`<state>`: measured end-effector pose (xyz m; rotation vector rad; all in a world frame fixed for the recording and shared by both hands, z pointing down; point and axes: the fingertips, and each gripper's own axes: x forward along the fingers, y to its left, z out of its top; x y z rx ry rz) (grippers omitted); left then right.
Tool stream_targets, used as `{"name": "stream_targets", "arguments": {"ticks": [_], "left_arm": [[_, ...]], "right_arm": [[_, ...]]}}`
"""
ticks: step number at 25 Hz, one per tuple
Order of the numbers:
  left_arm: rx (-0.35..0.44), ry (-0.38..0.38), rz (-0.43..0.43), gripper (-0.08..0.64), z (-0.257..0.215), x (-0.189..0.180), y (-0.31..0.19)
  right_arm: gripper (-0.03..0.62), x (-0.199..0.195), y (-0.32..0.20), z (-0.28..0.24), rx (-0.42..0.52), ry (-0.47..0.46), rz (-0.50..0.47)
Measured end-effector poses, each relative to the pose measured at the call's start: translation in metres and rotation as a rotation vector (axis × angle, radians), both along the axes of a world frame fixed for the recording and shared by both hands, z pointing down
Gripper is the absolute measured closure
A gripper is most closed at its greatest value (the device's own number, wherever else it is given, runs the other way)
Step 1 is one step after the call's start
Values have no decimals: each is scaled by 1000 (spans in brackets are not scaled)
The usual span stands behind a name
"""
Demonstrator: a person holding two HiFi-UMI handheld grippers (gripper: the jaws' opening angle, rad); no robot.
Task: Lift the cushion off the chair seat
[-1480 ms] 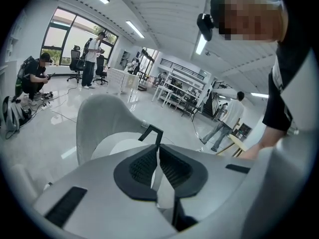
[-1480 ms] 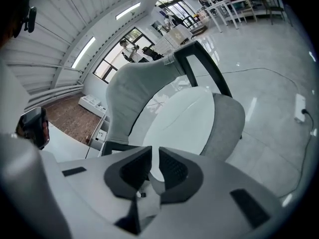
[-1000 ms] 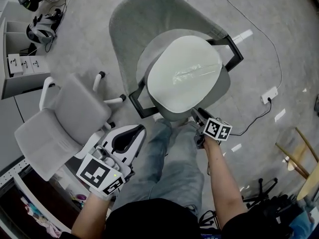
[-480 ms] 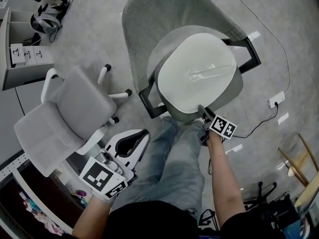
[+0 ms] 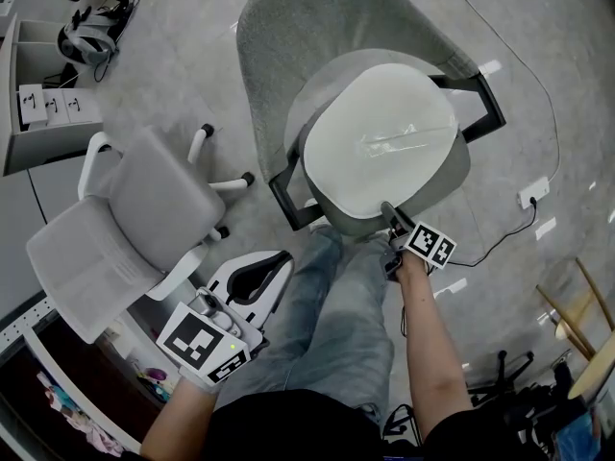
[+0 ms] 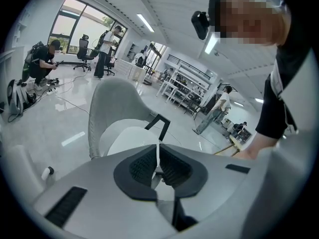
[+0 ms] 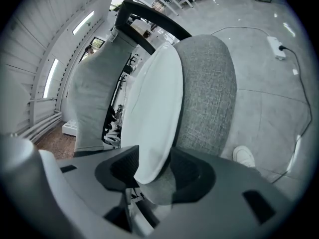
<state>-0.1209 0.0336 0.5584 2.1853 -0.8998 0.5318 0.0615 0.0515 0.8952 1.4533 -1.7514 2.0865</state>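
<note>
white cushion (image 5: 380,142), thin and oval, lies flat on the grey chair seat (image 5: 455,176). it looks light, soft and probably floppy with a smooth cover, so the near rim seems the best hold, taking the cushion alone. right tongs (image 5: 388,213) stand spread around that rim; their jaws have just been closing and are not yet pinching. left tongs (image 5: 274,260) hang pressed together, empty, well apart from the cushion.
</note>
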Motion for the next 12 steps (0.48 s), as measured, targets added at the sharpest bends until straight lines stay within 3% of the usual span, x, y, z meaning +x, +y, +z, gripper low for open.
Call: {"name": "stream_targets", "arguments": {"ticks": [3, 6, 12], "left_arm": [[-8, 4, 3, 546, 1, 0, 3], [-11, 4, -7, 546, 3, -2, 4], [-24, -1, -11, 546, 8, -3, 9]], "right_arm": [[398, 3, -1, 7, -29, -37, 67], [494, 11, 0, 14, -59, -73, 156], [511, 10, -1, 19, -74, -80, 153]]}}
